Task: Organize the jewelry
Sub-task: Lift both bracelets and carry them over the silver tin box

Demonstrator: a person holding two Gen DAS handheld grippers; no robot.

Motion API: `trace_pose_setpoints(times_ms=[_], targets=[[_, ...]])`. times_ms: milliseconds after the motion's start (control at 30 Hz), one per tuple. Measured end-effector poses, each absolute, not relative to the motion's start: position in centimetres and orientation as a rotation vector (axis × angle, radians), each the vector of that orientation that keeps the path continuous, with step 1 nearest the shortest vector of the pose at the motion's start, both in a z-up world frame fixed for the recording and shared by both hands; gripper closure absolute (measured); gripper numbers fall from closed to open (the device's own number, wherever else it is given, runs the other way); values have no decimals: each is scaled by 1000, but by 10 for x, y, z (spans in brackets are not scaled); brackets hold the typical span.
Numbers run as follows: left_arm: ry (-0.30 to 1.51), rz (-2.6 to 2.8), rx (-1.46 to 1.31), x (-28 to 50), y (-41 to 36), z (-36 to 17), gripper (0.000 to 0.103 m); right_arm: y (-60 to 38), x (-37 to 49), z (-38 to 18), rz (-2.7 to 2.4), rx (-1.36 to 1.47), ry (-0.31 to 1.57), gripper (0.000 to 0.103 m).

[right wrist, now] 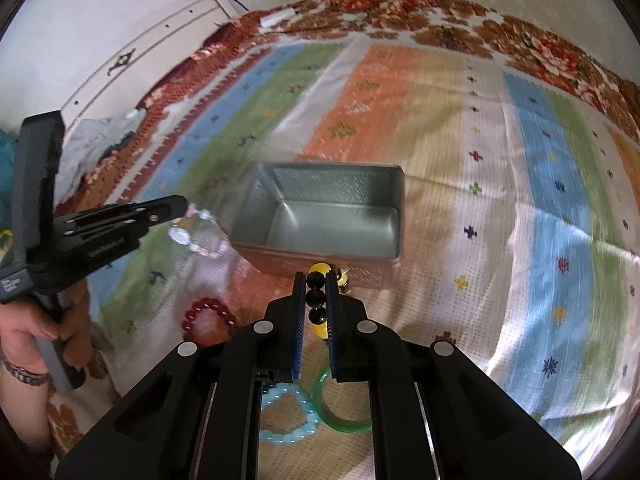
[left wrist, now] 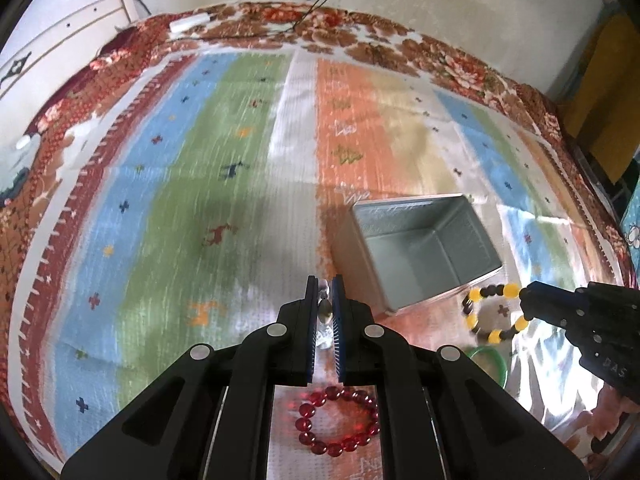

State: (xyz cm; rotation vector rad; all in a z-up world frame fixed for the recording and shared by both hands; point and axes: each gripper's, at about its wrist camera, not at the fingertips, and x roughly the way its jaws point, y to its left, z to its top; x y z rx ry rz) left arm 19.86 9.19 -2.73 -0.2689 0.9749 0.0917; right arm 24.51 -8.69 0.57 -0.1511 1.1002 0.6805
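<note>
My left gripper has its fingers clamped on a clear bracelet; from the right wrist view it hangs from the tips in the air, just beside the left wall of the tin. My right gripper has its fingers clamped on a yellow-and-black bracelet, which dangles in a loop just off the tin's near corner. I cannot tell whether that loop touches the mat.

The tin sits open on the striped mat, which covers a bed with a floral spread. Its inside looks bare in both views.

Three pieces lie on the mat at its near edge: a red bracelet below my left gripper, a green bangle and a pale blue bracelet below my right one, the last two just beside each other. My left hand grips the handle.
</note>
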Motion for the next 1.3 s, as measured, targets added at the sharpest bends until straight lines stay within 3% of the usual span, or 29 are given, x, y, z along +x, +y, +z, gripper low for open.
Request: trace_pose_setpoints(times_ms=[500,1300], targets=[[850,41,-185,213,60,12,96,-78,252,43,747,-125,1001,93],[903,-18,-149,245,39,-5,96,-74,297,35,736,-26,1017,93]])
